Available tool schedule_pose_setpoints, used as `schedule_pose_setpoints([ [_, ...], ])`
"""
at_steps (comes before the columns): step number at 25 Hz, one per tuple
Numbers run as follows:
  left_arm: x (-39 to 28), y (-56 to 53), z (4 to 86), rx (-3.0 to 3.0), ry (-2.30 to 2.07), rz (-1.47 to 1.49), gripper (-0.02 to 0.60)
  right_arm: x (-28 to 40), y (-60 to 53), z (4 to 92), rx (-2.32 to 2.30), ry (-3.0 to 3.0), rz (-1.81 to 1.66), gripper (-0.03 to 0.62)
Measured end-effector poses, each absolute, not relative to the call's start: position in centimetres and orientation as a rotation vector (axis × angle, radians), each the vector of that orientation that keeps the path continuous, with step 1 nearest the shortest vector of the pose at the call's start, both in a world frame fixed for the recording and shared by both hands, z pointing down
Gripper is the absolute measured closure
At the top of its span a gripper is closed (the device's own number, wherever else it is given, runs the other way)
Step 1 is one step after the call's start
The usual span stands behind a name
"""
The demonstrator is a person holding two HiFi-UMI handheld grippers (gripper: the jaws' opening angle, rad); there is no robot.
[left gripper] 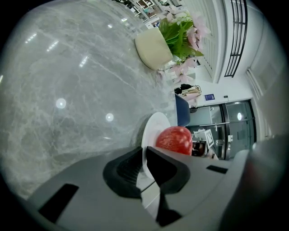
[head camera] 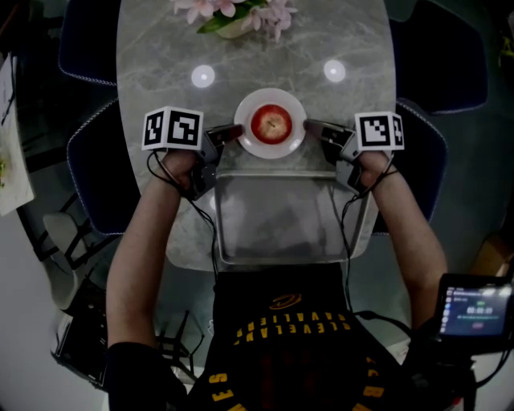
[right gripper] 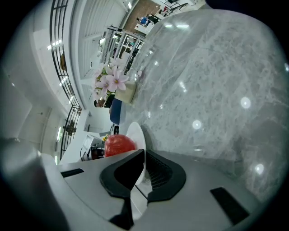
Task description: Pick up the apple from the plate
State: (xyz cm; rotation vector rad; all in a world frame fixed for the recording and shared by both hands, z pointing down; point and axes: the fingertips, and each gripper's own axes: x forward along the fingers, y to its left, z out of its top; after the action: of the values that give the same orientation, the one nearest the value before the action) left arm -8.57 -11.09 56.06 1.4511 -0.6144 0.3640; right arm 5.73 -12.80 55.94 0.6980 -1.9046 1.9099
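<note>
A red apple (head camera: 271,124) sits on a round white plate (head camera: 247,139) on a grey marble table (head camera: 161,64). The left gripper (head camera: 234,132) and right gripper (head camera: 312,126) each clamp the plate's rim, 1 on either side.

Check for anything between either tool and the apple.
No separate object blocks the apple. However, the left tool and right tool are each shut on the rim of the white plate, on opposite sides of the apple.

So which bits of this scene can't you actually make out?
Head view: the flowers are cut off by the top edge.
Head view: print on the small screen is too small to read.
Left gripper view: the apple is half hidden behind the left gripper, shut on the plate.
Right gripper view: likewise, behind the right gripper.
</note>
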Motion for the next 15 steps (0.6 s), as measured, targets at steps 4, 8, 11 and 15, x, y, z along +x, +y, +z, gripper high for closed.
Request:
schedule_pose_setpoints([
  [4,-8.50,-10.93,56.30,1.446,-0.612,0.363,0.549,5.77,-12.74,56.10,0.701,-1.902,1.913,0.566],
  [8,-8.43,-10.91,56.37,1.446,-0.613,0.359,0.549,5.83,-12.78,56.13,0.698,-1.908,1.909,0.566],
  [11,-8.42,-10.94,56.38,1.449,-0.612,0.364,0.549,5.93,-12.75,56.22,0.704,-1.894,1.906,0.566],
  [15,-8.30,-11.01,56.43,1.462,-0.610,0.375,0.549,5.98,-12.90,56.51,0.710,-1.904,1.905,0.566],
])
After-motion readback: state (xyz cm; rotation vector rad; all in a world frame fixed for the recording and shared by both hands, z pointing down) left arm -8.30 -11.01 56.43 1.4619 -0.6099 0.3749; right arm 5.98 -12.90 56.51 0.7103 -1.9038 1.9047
